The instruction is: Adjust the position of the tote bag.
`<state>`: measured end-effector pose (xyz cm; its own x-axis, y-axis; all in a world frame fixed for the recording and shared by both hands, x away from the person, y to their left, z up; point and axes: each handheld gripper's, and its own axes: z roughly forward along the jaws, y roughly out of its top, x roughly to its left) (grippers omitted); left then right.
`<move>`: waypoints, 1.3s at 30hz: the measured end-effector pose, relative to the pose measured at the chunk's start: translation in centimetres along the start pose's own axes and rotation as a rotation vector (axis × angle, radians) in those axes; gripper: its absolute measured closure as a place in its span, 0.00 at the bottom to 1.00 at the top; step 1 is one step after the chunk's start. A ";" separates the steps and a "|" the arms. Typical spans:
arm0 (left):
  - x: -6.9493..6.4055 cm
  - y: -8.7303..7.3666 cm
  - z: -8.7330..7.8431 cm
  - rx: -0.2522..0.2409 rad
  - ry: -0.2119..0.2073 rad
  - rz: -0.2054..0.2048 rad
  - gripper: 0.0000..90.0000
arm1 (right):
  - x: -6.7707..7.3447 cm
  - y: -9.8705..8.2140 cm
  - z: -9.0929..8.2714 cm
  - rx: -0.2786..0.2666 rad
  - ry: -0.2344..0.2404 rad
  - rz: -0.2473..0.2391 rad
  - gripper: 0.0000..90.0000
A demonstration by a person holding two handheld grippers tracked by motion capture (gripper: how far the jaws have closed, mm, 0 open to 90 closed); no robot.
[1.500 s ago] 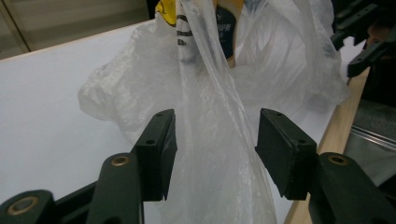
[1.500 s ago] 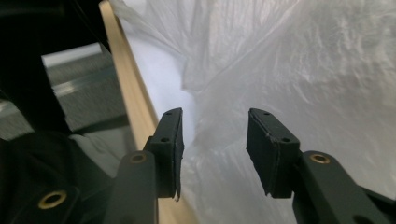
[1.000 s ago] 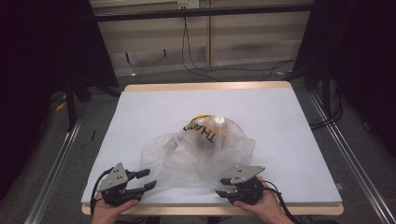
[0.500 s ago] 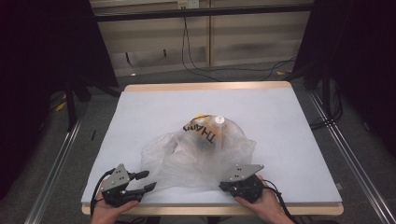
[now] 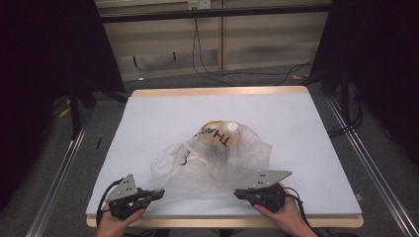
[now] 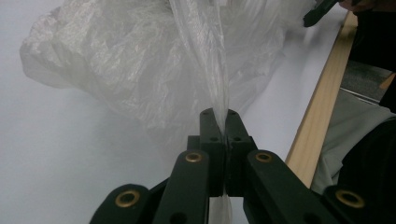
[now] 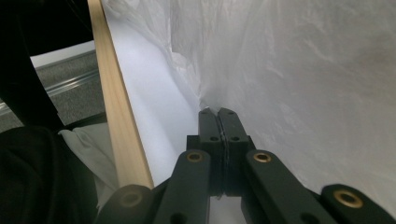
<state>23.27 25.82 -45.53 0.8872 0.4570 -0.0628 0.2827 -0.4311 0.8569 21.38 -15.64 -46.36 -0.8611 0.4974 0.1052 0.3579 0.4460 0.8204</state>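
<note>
plastic bag [image 5: 212, 158] lies mid-lower frame on the white desk [image 5: 148, 123]. left gripper [image 6: 219, 122] fingers just closed, pinching a bag strip; right gripper [image 7: 218, 119] fingers just closed, pinching the bag's near edge, likely to spread the mouth open.

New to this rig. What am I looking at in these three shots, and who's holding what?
There is no robot arm: a person holds a two-jaw gripper in each hand. The high view looks down on a white-topped table; the left gripper and right gripper sit at its near edge. The other two pictures come from cameras riding on each gripper, looking along its black jaws. On the table lies a crumpled clear plastic bag with black lettering and something inside that is too blurred to name. The jaws of both grippers have just closed: the left gripper view shows them pinching a strip of the bag's film, and the right gripper view shows them clamped on the bag's edge.
</note>
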 end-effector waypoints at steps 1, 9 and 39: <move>0.1 0.0 -0.1 -0.006 0.001 -0.002 1.00 | 0.0 0.1 -0.2 -0.008 0.000 0.004 1.00; -0.1 0.2 -0.5 -0.058 0.016 -0.033 1.00 | 0.1 1.0 -1.7 -0.087 0.006 -0.012 1.00; 0.3 4.8 -2.8 -0.228 0.028 0.009 1.00 | -0.8 5.4 -6.8 -0.293 -0.028 -0.037 1.00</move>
<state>23.91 26.07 -40.01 0.8778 0.4770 -0.0432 0.1826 -0.2498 0.9509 21.51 -18.73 -38.20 -0.8598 0.5072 0.0599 0.2034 0.2326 0.9510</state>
